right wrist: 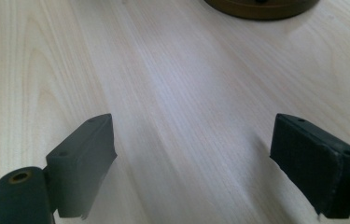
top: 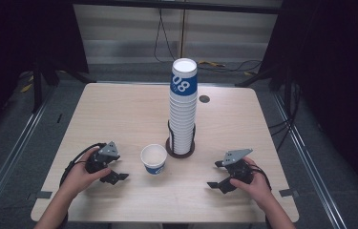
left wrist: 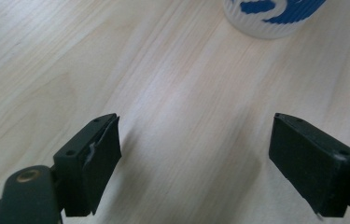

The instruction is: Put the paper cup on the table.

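Observation:
A tall stack of white paper cups point(top: 183, 112), its top cup banded blue, stands in a dark round holder point(top: 180, 149) at the table's middle. One single white and blue cup point(top: 153, 158) stands upright just left of the holder; its base point(left wrist: 275, 16) appears at the top of the left gripper view. My left gripper point(top: 114, 171) rests on the table left of that cup, jaws wide apart and empty. My right gripper point(top: 217, 175) rests right of the holder, open and empty. The holder's brown base point(right wrist: 261, 7) lies ahead of the right jaws.
The light wooden table point(top: 119, 114) has a small dark round grommet point(top: 204, 99) behind the stack. Black curtains and cables on the floor surround the table. Bare wood lies between both pairs of jaws.

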`<state>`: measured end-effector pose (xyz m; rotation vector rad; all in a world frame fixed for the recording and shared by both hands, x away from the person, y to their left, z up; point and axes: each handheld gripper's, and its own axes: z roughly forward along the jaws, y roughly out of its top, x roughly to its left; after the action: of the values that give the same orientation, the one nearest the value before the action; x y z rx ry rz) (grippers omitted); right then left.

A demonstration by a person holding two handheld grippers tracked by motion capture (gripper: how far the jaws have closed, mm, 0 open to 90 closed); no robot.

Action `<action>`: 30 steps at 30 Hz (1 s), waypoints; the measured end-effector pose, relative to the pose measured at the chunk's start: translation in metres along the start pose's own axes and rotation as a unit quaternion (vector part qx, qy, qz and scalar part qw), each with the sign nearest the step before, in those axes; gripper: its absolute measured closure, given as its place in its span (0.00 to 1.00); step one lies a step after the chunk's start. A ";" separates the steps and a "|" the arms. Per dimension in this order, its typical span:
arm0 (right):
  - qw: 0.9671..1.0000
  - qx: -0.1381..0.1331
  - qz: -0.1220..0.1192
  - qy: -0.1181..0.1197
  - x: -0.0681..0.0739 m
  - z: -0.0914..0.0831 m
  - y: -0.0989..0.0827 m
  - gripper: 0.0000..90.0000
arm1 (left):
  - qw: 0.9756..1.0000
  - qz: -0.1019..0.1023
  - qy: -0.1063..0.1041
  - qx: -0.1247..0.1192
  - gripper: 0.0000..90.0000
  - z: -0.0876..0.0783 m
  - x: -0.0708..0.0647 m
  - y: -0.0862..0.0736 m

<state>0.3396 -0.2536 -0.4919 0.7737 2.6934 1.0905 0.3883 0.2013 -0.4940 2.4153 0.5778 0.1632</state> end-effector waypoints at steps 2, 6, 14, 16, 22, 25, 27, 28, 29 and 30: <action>1.000 0.002 -0.001 -0.004 -0.001 0.000 -0.002 0.15 | 1.000 -0.003 0.003 0.000 0.18 0.001 0.001 -0.002; 1.000 0.001 0.000 -0.010 -0.003 0.000 -0.006 0.15 | 1.000 -0.002 0.000 -0.002 0.18 0.003 0.000 -0.005; 1.000 -0.014 -0.001 -0.027 -0.009 -0.002 -0.014 0.15 | 1.000 -0.003 -0.005 -0.030 0.17 0.004 0.002 -0.013; 0.999 -0.017 -0.002 -0.032 -0.009 -0.001 -0.015 0.14 | 0.999 -0.003 -0.004 -0.036 0.17 0.004 0.002 -0.014; 0.999 -0.021 -0.002 -0.038 -0.007 0.000 -0.016 0.14 | 0.999 0.000 -0.007 -0.050 0.15 0.004 0.004 -0.019; 0.999 -0.021 -0.002 -0.037 -0.008 0.000 -0.016 0.14 | 0.998 0.000 -0.008 -0.058 0.14 0.005 0.004 -0.020; 0.999 -0.021 -0.002 -0.038 -0.007 0.000 -0.016 0.14 | 0.998 0.004 -0.011 -0.063 0.14 0.005 0.005 -0.022; 0.999 -0.020 -0.002 -0.038 -0.008 0.000 -0.016 0.13 | 0.997 -0.002 -0.011 -0.070 0.13 0.006 0.005 -0.023; 0.999 -0.020 -0.002 -0.038 -0.008 0.000 -0.016 0.13 | 0.997 0.001 -0.010 -0.070 0.13 0.005 0.005 -0.023; 0.999 -0.020 -0.002 -0.038 -0.008 0.000 -0.016 0.13 | 0.997 0.000 -0.011 -0.077 0.12 0.006 0.005 -0.024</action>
<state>0.3396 -0.2672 -0.5029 0.7861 2.6009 1.0879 0.3857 0.2171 -0.5140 2.2659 0.5349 0.1746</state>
